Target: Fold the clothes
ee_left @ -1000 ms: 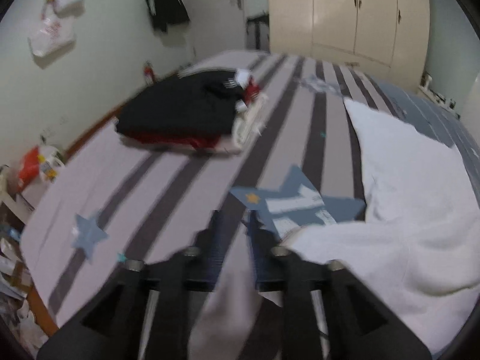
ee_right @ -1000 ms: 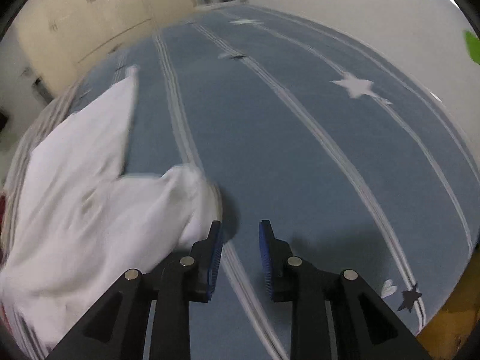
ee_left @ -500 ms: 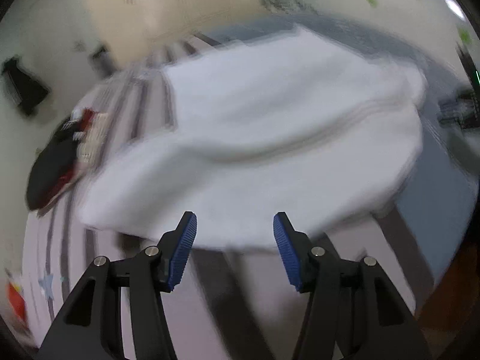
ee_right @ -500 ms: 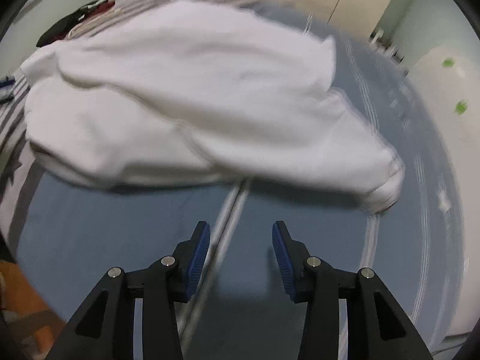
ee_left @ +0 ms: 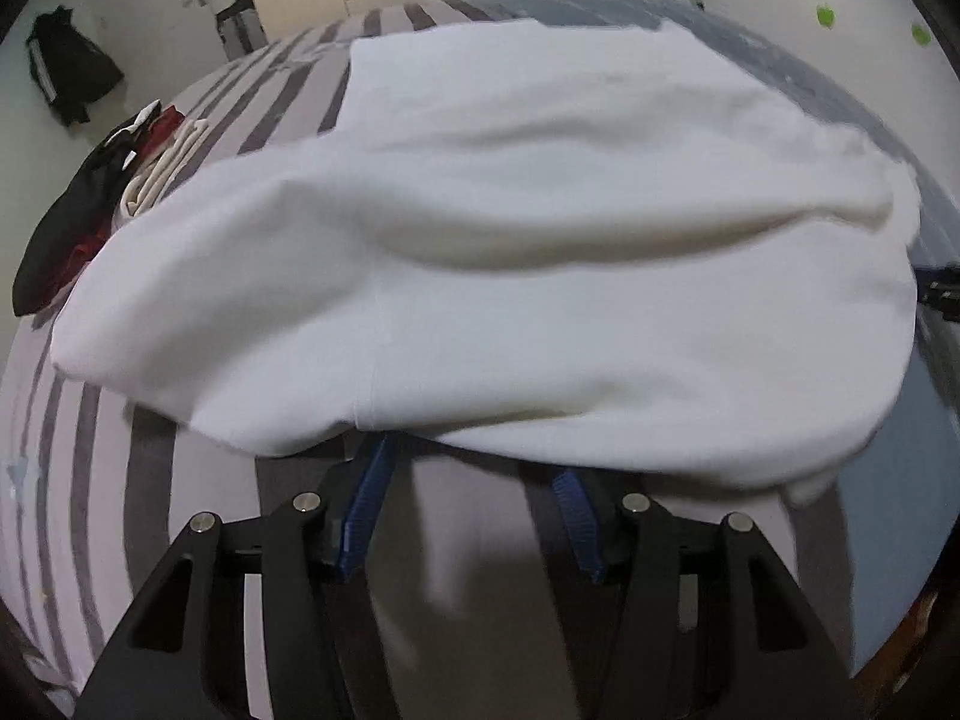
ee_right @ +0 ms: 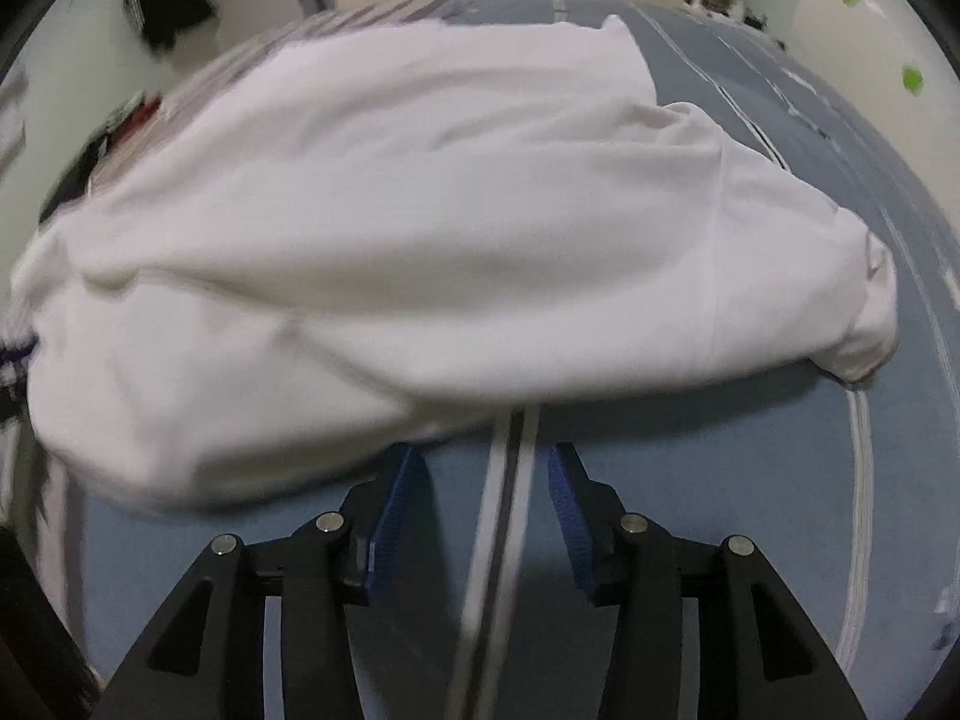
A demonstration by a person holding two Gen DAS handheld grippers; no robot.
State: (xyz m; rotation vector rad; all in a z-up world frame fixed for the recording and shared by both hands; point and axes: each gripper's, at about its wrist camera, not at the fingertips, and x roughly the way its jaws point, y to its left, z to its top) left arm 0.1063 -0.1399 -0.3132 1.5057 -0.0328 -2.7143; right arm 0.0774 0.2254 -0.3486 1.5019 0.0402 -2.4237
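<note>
Both grippers empty at the near hem; grip not yet made.

Left gripper [ee_left: 471, 495] half open, holding nothing; right gripper [ee_right: 489, 495] jaws opening, only bedsheet [ee_right: 690, 480] between them. White sweatshirt [ee_left: 510, 252] lies just ahead, rumpled: risk of pinching one layer or sheet, skewing the fold.

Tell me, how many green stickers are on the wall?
2 show in the left view: one green sticker on the wall at upper right, a second sticker just right of it and lower. More may lie outside the frame.
</note>
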